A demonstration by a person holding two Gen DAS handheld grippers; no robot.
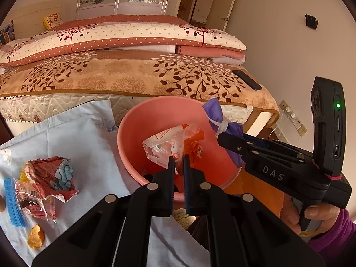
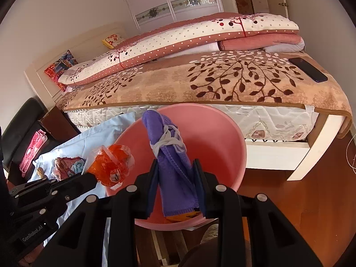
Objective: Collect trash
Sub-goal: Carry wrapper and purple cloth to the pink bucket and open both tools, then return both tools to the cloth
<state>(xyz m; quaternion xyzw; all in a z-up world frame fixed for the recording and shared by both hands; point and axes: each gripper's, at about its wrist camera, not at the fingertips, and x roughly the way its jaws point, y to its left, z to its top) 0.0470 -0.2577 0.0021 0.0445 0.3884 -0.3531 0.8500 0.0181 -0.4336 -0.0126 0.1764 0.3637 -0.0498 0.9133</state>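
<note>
purple mask (image 2: pixel 175 173) clamped in right claw (image 2: pixel 176 187), left claw (image 1: pixel 178 169) nipping orange wrapper (image 1: pixel 171 144) over pink bin (image 1: pixel 133 133)

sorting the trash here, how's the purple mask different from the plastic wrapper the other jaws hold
The purple mask is opaque cloth, rolled long and tied with its white strap; the plastic wrapper is see-through orange and white film, crumpled into a wad. The right gripper holds the mask upright; the left gripper pinches the wrapper's edge. Both are over the pink basin.

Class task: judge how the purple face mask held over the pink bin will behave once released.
The purple mask looks soft and floppy, folded and tied by its white straps. Probably very light, it should drop limply into the pink bin without rolling.
</note>
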